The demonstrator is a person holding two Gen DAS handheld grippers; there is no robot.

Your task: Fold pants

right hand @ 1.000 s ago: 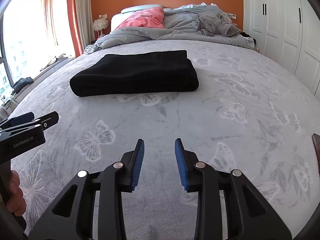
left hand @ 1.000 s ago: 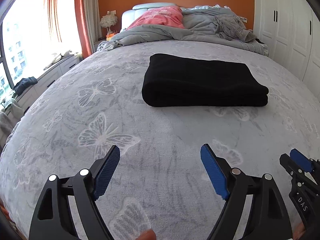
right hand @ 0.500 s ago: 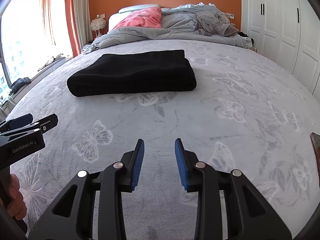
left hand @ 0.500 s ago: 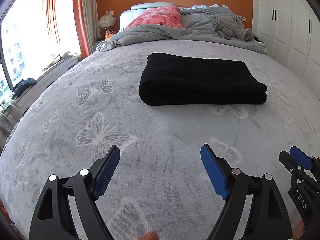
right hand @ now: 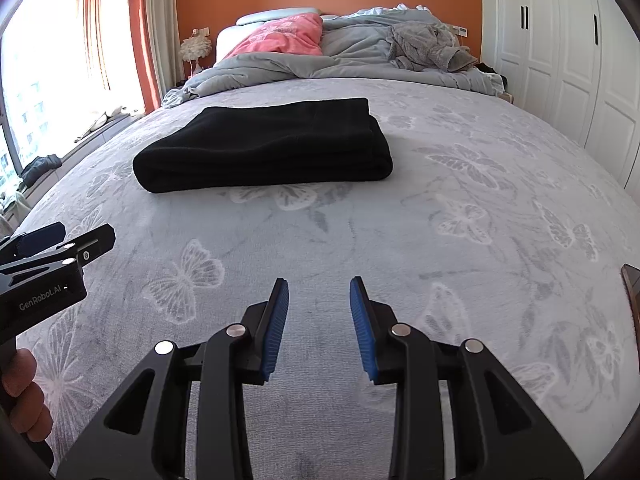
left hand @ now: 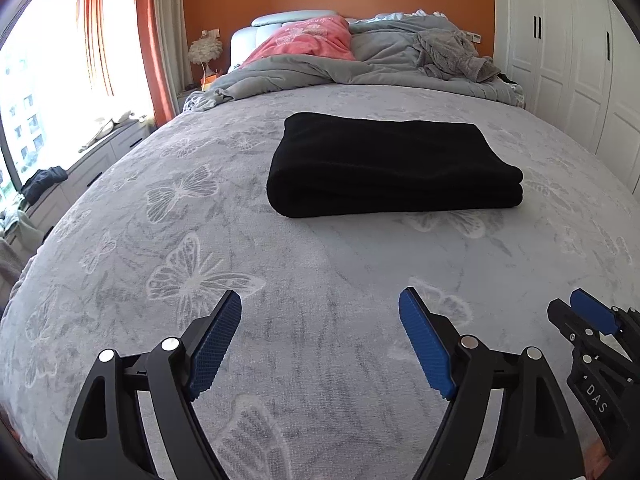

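Observation:
The black pants (left hand: 384,168) lie folded into a thick rectangle in the middle of the grey butterfly-print bed cover (left hand: 200,264). They also show in the right wrist view (right hand: 264,148). My left gripper (left hand: 320,300) is wide open and empty, held over the cover well short of the pants. My right gripper (right hand: 319,286) is partly open and empty, also well short of the pants. Each gripper shows at the edge of the other's view: the right one in the left wrist view (left hand: 576,312), the left one in the right wrist view (right hand: 72,236).
A crumpled grey duvet (left hand: 360,68) and a pink pillow (left hand: 312,38) lie at the head of the bed. White wardrobe doors (left hand: 560,60) stand on the right. A window and low drawers (left hand: 80,160) are on the left.
Both views have drawn back and risen slightly, so the pants sit a little farther off. Both grippers keep the same opening.

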